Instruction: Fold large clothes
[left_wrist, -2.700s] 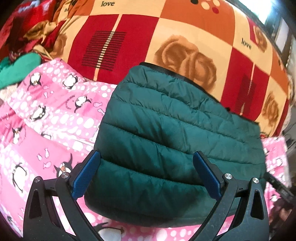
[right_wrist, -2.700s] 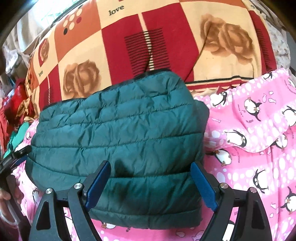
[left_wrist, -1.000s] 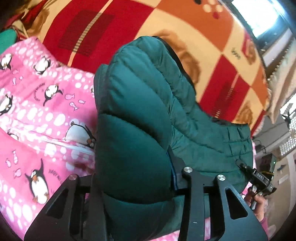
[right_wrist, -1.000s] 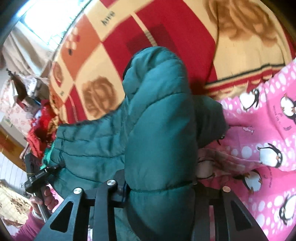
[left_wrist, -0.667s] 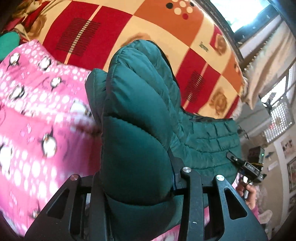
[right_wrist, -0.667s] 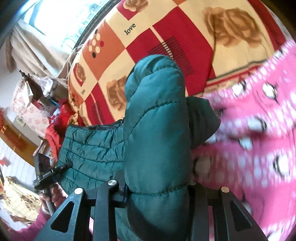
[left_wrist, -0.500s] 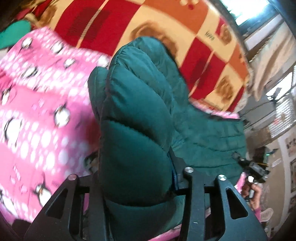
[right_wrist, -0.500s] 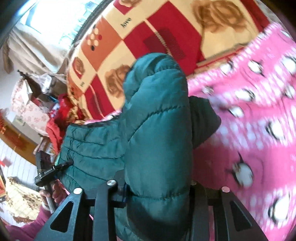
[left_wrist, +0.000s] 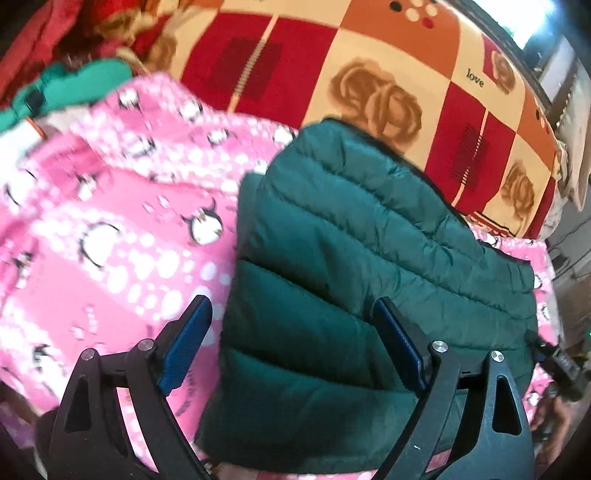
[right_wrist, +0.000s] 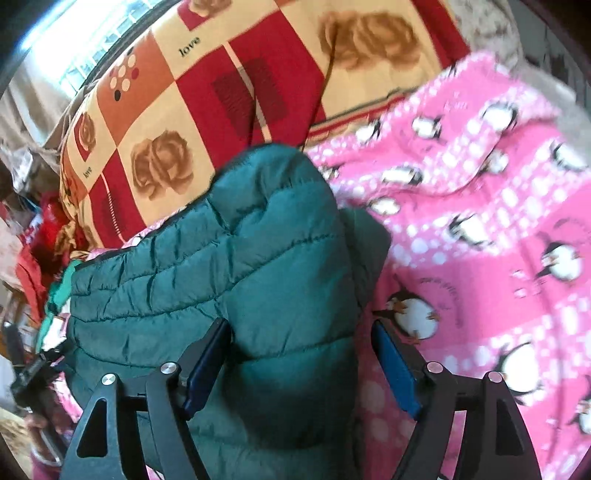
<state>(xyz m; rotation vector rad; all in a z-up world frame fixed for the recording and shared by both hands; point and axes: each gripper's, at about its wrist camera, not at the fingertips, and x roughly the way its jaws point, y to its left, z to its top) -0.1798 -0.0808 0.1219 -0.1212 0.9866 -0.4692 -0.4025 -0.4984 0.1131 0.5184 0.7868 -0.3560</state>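
Note:
A dark green quilted jacket (left_wrist: 351, 258), folded into a thick bundle, lies on a pink penguin blanket (left_wrist: 110, 240). My left gripper (left_wrist: 293, 343) straddles the bundle's left end. Its jaws are opening, and both blue pads stand off the fabric. In the right wrist view the jacket (right_wrist: 258, 258) bulges up between the jaws of my right gripper (right_wrist: 301, 365) at the bundle's right end. These jaws are opening too; the right pad is clear of the fabric and the left pad sits close beside it. Each view shows the other gripper, held in a hand, at the bundle's far end.
The pink blanket (right_wrist: 498, 221) spreads wide to either side of the jacket. Behind it lies a red, orange and cream checked blanket (left_wrist: 369, 74) with rose prints. A light green cloth (left_wrist: 74, 85) and red clothes (right_wrist: 33, 258) are heaped at the far left.
Both grippers carried the pinched jacket sideways over the pink blanket, then opened wide. The jacket has dropped out of the pads and lies flatter.

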